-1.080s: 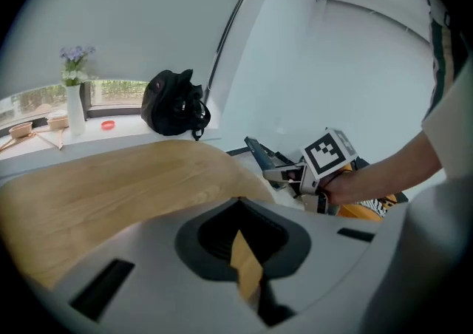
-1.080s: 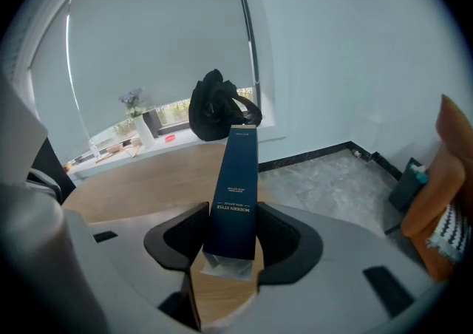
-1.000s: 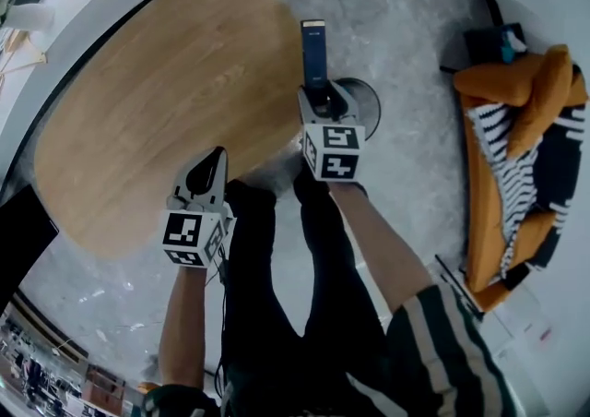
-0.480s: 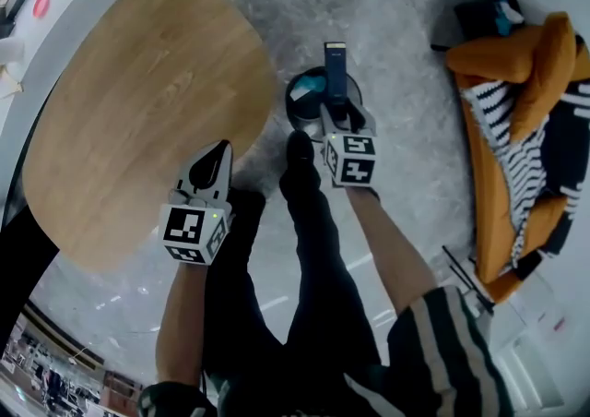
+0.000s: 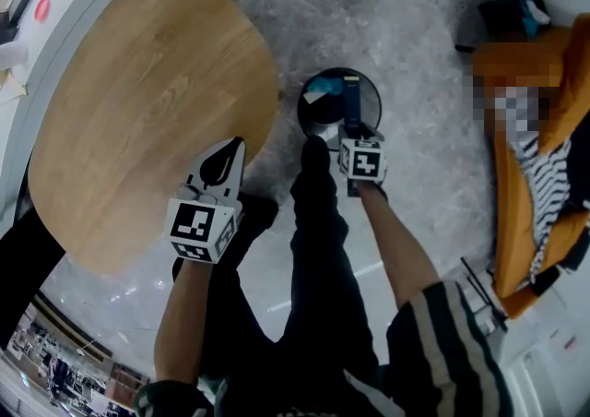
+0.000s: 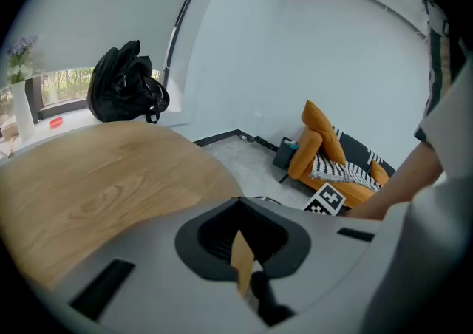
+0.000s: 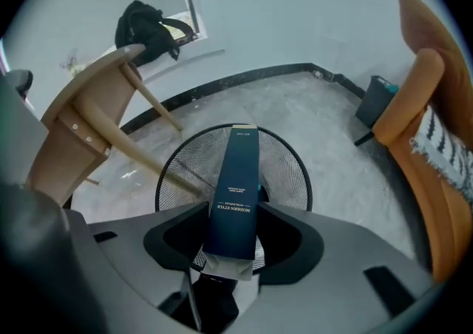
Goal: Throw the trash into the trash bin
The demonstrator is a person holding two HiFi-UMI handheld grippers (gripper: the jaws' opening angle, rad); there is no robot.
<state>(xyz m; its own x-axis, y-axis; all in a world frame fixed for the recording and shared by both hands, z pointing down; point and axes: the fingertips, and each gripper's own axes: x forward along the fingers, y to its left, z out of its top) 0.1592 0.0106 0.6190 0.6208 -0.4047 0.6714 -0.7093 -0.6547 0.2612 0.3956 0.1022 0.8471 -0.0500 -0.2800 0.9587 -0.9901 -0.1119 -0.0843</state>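
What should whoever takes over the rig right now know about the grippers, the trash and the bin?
Right gripper: shut on the dark blue box, which points down over the mesh trash bin.
Left gripper: jaws together beside the wooden table; a thin tan sliver shows between them, and I cannot identify it.
Done: box is over the bin.
Left: open the right jaws to drop it.

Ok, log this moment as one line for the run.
phase: drop pending | right gripper: shut on dark blue box, above mesh trash bin | left gripper: shut, over table edge
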